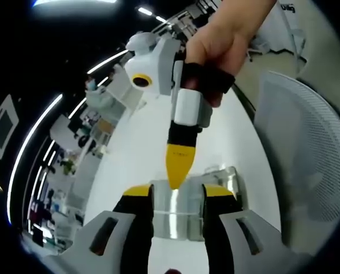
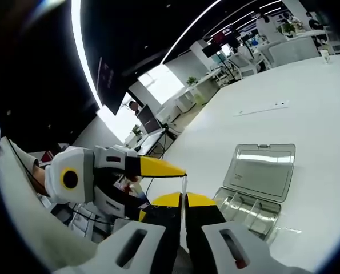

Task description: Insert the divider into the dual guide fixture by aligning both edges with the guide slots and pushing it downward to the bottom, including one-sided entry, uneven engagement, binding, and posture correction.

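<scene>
The clear plastic divider [image 1: 178, 220] stands between my left gripper's [image 1: 178, 194] yellow-tipped jaws, which press on its two side edges. From above, my right gripper [image 1: 178, 178], held by a hand, pinches the divider's top edge. In the right gripper view the divider [image 2: 183, 184] shows edge-on as a thin line, with my right gripper [image 2: 183, 200] shut on it. My left gripper [image 2: 178, 171] reaches it from the left. The clear compartment box [image 2: 251, 210] lies to the right on the table with its lid [image 2: 262, 168] open. One corner of the box [image 1: 230, 178] shows behind the jaws.
Everything sits over a white table [image 2: 307, 91] with a thin white strip [image 2: 261, 108] lying farther back. A grey mesh chair [image 1: 307, 148] stands at the table's edge. Desks and monitors fill the office behind.
</scene>
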The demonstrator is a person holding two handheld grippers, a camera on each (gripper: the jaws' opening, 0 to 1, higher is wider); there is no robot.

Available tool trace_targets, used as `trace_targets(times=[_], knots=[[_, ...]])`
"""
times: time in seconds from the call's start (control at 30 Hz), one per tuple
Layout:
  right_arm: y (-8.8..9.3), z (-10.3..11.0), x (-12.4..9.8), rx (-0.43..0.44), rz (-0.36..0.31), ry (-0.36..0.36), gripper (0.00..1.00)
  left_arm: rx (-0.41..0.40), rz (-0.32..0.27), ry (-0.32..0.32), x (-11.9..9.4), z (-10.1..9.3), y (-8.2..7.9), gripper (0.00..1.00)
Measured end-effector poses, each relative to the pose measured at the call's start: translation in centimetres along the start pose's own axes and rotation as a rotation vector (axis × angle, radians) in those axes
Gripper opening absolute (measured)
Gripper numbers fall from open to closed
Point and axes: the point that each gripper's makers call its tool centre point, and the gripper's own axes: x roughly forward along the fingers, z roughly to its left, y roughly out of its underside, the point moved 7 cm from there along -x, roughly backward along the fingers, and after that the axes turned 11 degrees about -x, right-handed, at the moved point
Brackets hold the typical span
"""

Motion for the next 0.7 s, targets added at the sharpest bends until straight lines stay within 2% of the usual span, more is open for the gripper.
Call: trace_targets(times=[0.13, 0.23, 0.37, 0.43, 0.7], knots=[[-0.1, 0.1, -0.1, 0.006, -0.003, -0.004, 0.00, -0.033, 0.021, 0.007, -0.1, 0.2, 0.4, 0.37], [-0.2, 0.1, -0.1, 0.019, -0.012, -0.009, 0.00, -0.051, 0.009, 0.005, -0.3, 0.3, 0.5, 0.40], [-0.3, 0.0, -0.3, 0.080, -0.039, -0.016, 0.00, -0.092, 0.003, 0.018, -0.5, 0.5, 0.8, 0.42], [-0.3, -0.3, -0.4, 0.093, -0.039, -0.018, 0.00, -0.159, -0.010, 0.039, -0.7, 0.5, 0.8, 0.43], [-0.1, -0.4, -0.7, 0.156, -0.031, -0.038, 0.00, -0.276, 0.000, 0.087, -1.4, 1.4, 1.8, 0.45]])
